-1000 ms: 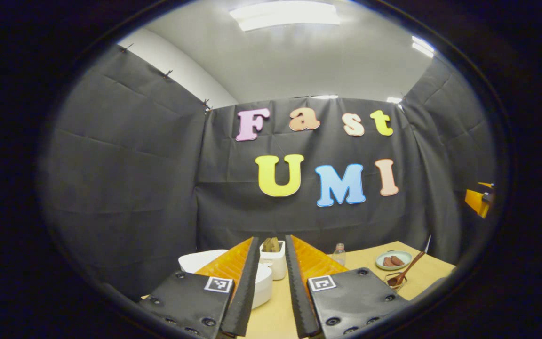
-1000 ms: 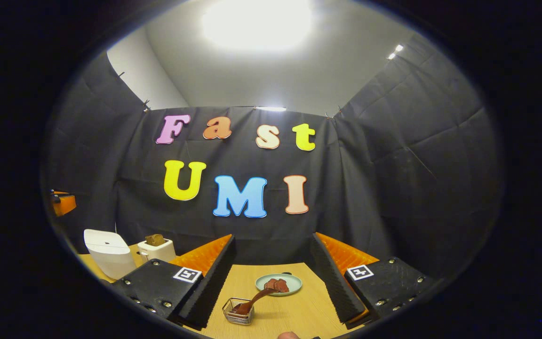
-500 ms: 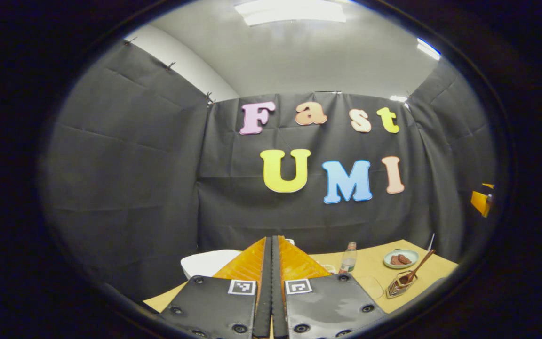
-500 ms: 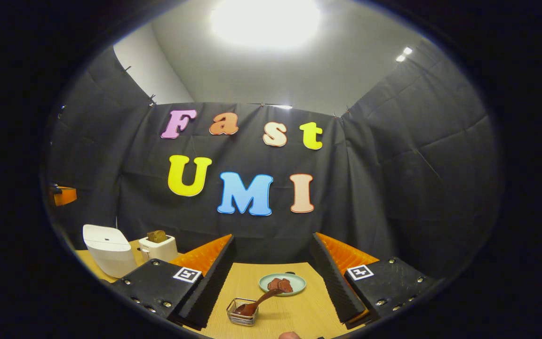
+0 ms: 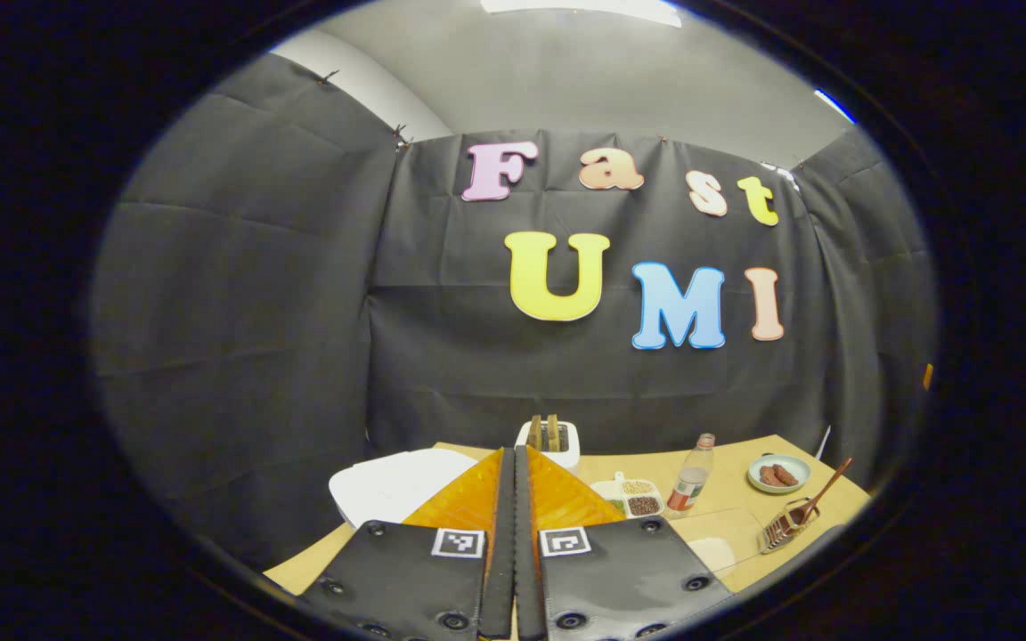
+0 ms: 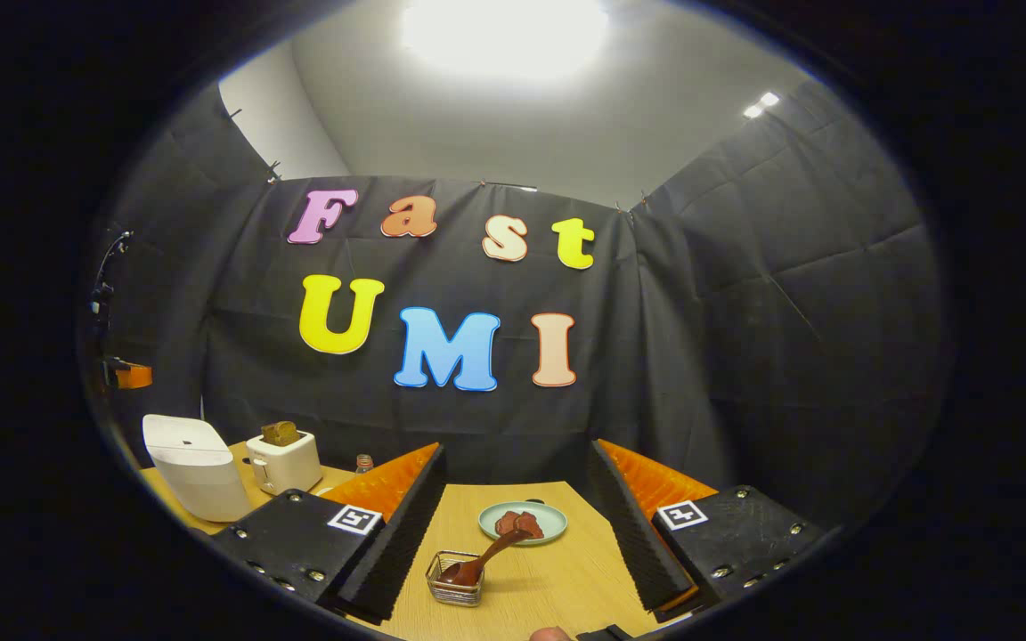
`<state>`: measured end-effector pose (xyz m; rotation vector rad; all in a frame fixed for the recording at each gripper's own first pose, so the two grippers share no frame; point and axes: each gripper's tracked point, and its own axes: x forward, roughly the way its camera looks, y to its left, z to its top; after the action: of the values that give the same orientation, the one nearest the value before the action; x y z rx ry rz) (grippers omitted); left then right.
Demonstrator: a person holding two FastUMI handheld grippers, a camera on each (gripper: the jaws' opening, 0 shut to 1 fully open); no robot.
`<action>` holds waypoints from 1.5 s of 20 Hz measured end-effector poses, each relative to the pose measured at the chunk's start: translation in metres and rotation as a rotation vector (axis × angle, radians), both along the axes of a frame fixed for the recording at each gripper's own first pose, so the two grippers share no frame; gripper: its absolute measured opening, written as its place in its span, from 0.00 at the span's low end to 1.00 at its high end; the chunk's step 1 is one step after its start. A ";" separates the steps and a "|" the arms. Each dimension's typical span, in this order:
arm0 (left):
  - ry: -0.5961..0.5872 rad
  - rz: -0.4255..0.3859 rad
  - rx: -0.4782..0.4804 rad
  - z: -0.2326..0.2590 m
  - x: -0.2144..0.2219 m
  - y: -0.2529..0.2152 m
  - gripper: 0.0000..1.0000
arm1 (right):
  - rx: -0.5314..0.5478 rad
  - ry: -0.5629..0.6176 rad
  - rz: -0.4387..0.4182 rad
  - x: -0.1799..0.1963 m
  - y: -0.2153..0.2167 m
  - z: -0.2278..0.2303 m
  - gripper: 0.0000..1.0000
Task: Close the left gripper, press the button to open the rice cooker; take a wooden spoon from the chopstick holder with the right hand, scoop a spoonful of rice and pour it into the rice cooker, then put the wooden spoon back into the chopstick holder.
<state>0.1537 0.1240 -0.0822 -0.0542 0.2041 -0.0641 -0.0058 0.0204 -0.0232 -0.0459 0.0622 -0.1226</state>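
Wooden table (image 6: 557,579) inside black-cloth booth. Left gripper (image 5: 514,463) fingers pressed together, nothing between them, above the table, white rice cooker (image 5: 397,485) just left of its tips, lid down. Right gripper (image 6: 513,463) spread wide, empty. Wooden spoon (image 6: 488,559) sits in wire chopstick holder (image 6: 454,579) between its fingers, plate (image 6: 522,521) behind.

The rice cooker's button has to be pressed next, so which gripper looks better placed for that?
Probably the left gripper: its fingers are shut together, and the closed white rice cooker sits just ahead beside them. The right gripper is open, facing the wooden spoon.
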 end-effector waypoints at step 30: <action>0.130 0.088 0.007 -0.075 0.069 0.055 0.09 | -0.033 0.075 -0.059 -0.008 -0.008 -0.021 0.96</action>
<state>0.2228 0.1788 -0.1571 -0.0606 0.3312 0.0277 -0.0137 0.0121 -0.0439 -0.0816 0.1366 -0.1808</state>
